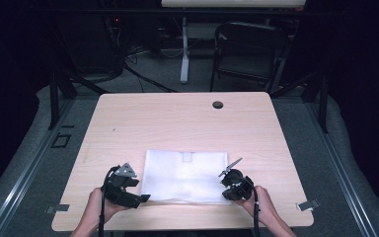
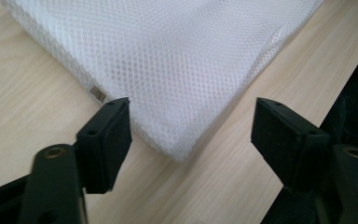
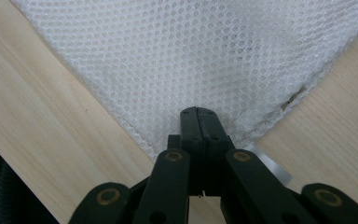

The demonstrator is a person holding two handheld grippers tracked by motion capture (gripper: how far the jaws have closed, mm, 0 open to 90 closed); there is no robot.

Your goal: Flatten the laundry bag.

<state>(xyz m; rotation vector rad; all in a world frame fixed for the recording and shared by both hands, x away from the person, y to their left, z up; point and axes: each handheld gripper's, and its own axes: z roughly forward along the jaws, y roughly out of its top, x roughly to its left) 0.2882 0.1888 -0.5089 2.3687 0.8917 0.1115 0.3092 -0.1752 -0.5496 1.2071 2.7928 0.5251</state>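
A white mesh bag (image 1: 186, 175) lies flat on the light wooden table (image 1: 177, 118), near its front edge. My left gripper (image 1: 143, 198) sits at the bag's near left corner. In the left gripper view its jaws (image 2: 191, 126) stand open on either side of that corner of the mesh (image 2: 182, 60), and the pads do not touch it. My right gripper (image 1: 225, 193) is at the bag's near right corner. In the right gripper view its jaws (image 3: 199, 116) are shut together on the mesh (image 3: 191, 51) at that corner.
A dark cable hole (image 1: 217, 104) sits near the table's far edge. Metal clips are fixed at the front corners (image 1: 56, 209) (image 1: 307, 205). A black chair (image 1: 246, 49) and a white table leg stand on the floor beyond. Bare wood lies behind the bag.
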